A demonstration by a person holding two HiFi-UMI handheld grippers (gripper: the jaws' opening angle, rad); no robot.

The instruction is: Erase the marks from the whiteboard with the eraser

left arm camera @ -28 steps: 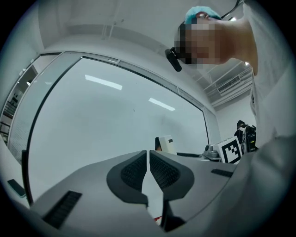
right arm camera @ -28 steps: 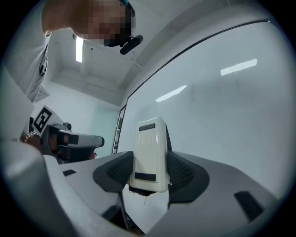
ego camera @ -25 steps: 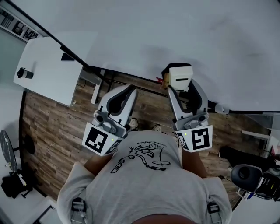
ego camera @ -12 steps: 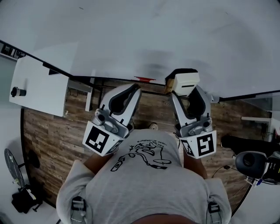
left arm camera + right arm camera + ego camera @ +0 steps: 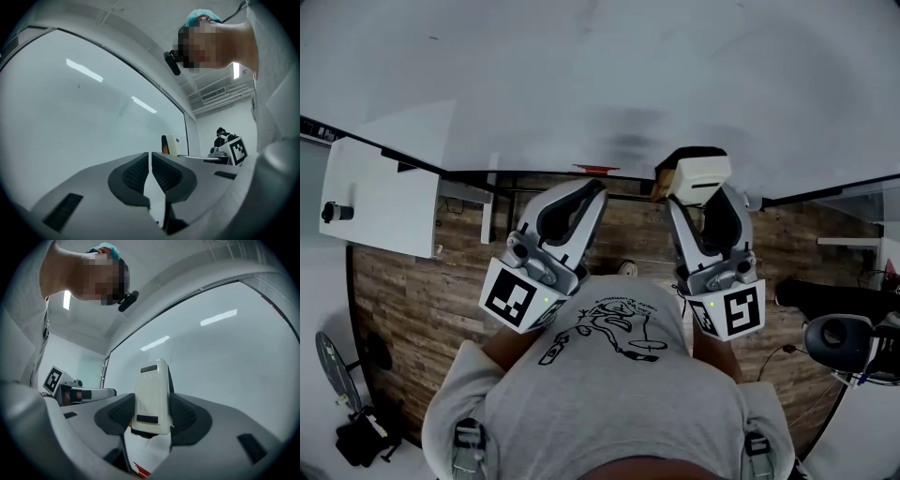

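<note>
The whiteboard (image 5: 609, 66) fills the top of the head view and the background of both gripper views (image 5: 70, 117) (image 5: 225, 362). My right gripper (image 5: 698, 187) is shut on a cream-coloured eraser (image 5: 697, 177), also seen upright between the jaws in the right gripper view (image 5: 151, 397). It is held close to the board's lower edge. A red mark (image 5: 594, 170) sits low on the board, just left of the eraser, and shows below the eraser (image 5: 140, 469). My left gripper (image 5: 579, 195) is shut and empty (image 5: 150, 172), beside the right one.
A white table (image 5: 380, 199) with a small dark object (image 5: 333, 212) stands at the left over a wooden floor (image 5: 422, 281). Dark equipment (image 5: 844, 337) lies at the lower right. Another person (image 5: 221, 137) stands far off in the left gripper view.
The view has swung so the board now fills more of the top. Both grippers stay side by side, the right one still holding the eraser near the board's lower edge.
</note>
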